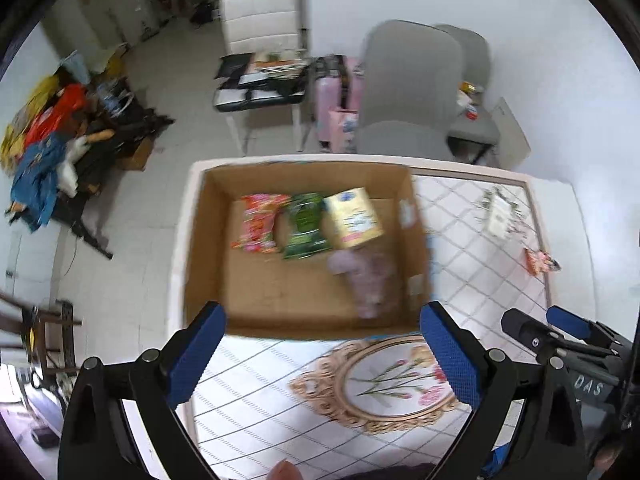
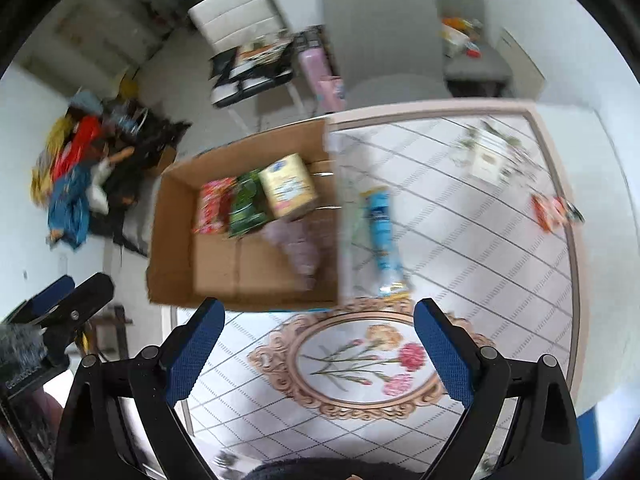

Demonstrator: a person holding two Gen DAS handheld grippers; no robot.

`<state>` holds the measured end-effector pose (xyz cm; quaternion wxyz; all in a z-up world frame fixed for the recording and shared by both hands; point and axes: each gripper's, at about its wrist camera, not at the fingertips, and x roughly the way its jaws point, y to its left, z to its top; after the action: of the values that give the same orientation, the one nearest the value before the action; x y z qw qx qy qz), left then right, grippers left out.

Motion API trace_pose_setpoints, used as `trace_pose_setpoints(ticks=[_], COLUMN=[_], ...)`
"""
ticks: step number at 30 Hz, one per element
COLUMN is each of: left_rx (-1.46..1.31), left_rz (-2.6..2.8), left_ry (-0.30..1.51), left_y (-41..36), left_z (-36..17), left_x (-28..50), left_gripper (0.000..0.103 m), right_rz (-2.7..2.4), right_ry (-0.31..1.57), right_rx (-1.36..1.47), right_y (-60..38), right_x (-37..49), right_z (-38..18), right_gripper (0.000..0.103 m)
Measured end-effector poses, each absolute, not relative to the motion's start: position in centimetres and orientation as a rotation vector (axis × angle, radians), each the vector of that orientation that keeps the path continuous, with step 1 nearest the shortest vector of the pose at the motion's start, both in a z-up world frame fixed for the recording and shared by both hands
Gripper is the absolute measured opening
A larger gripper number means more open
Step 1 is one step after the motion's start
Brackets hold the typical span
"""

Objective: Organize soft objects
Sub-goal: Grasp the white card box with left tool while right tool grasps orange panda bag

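An open cardboard box (image 1: 216,240) (image 2: 172,216) stands on the table's left part. It holds a red packet (image 1: 258,222) (image 2: 212,204), a green packet (image 1: 306,226) (image 2: 246,204), a cream-yellow pack (image 1: 354,218) (image 2: 288,186) and a pale purple soft thing (image 1: 366,280) (image 2: 296,246). A blue packet (image 2: 382,236) lies on the table just right of the box. A red-orange packet (image 1: 540,262) (image 2: 552,208) lies near the right edge. My left gripper (image 1: 322,354) is open and empty, just before the box. My right gripper (image 2: 318,354) is open and empty over the tablecloth.
The table has a white diamond-pattern cloth with a gold-framed flower print (image 1: 384,384) (image 2: 356,364). Grey chairs (image 1: 408,88) (image 2: 380,32) and a white chair (image 1: 260,20) stand behind it. A heap of clothes (image 1: 48,140) lies on the floor at the left.
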<state>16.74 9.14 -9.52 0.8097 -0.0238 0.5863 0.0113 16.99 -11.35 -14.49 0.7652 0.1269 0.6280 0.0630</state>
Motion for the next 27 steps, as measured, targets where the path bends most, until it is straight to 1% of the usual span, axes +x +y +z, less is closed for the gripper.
trace_pose_setpoints(ticks=[5,10,13,16,19,23,24,25,26,27], left_rx=[0.017,0.117,0.205,0.253,0.271,0.29,0.296,0.306,0.321,0.328], left_rz=[-0.078,-0.184,-0.191,-0.202,-0.187,-0.177,-0.177,-0.178,-0.182,-0.184], left_ry=[1.294,1.395,1.448,1.534,1.633,1.7,1.706,1.713,1.725,1.737], left_y=[0.0,-11.3,-15.9,-19.9,-22.1,-23.9,-24.3,-24.6,-25.2,-25.6], left_z=[-10.8,-15.4,-18.8,-23.8,-28.7,-32.8,-33.4,-34.0,-34.7,-35.3], left_x=[21.2,27.1,30.1,32.9,34.9,36.6,36.9,37.3,37.7,38.2], left_gripper=[0.099,0.099,0.099,0.099,0.099,0.099,0.099,0.099,0.099,0.099], right_rz=[-0.059,-0.166,-0.157,-0.129,-0.106,-0.063,-0.057,-0.058,-0.069,-0.064], right_ry=[1.376,1.418,1.475,1.546,1.615,1.714,1.733,1.753,1.772,1.779], right_rx=[0.399,0.375,0.285,0.206,0.183,0.209,0.217,0.226,0.235,0.261], right_y=[-23.8,-33.9,-37.5,-39.2,-40.3,-40.7,-40.8,-41.0,-41.3,-41.6], right_x=[18.8,22.4,25.4,28.5,31.1,32.6,32.8,32.8,32.8,32.8], right_z=[-17.0,-21.6,-25.2,-29.2,-33.3,-38.1,-39.0,-39.9,-40.7,-41.1], right_gripper=[0.097,0.097,0.097,0.097,0.097,0.097,0.095,0.089,0.068,0.065])
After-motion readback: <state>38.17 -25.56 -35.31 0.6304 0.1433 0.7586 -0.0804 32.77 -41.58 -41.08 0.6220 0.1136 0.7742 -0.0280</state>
